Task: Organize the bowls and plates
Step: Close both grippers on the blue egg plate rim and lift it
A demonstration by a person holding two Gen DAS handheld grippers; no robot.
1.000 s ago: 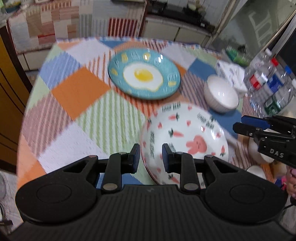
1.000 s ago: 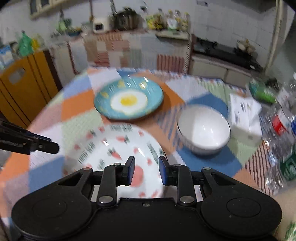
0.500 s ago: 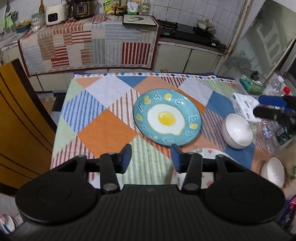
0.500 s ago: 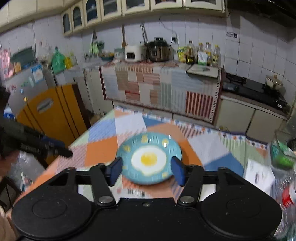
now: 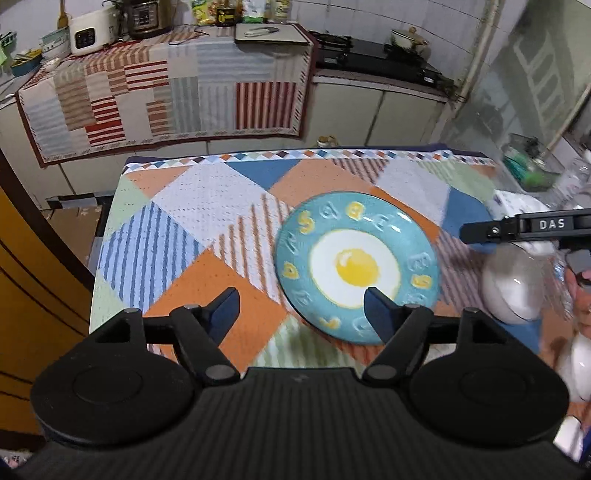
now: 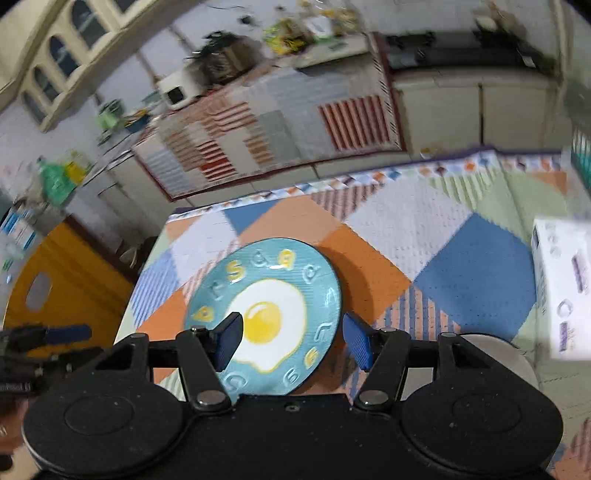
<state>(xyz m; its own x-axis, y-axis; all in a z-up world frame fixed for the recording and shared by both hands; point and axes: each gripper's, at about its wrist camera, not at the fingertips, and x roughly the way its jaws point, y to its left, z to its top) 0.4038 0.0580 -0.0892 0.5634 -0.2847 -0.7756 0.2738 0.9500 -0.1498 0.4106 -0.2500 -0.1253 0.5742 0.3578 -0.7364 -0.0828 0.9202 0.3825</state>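
Place: home kitchen
Signs: rice cooker (image 5: pixel 92 32), stove (image 5: pixel 373 59), tiled wall (image 5: pixel 424 18), cabinets (image 6: pixel 66 74), patchwork-clothed desk (image 5: pixel 192 206)

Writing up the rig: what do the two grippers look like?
Both match: matte black bodies, two round discs each, silver pivot pins, black linkage arms and blue finger pads. The left gripper has a ribbed housing; the right gripper carries a white "DAS" label on its side.

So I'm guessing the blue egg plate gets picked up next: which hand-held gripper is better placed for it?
Probably the right hand-held gripper: its open jaws frame the blue egg plate. The left hand-held gripper, also open, is offset, mostly over bare tablecloth.
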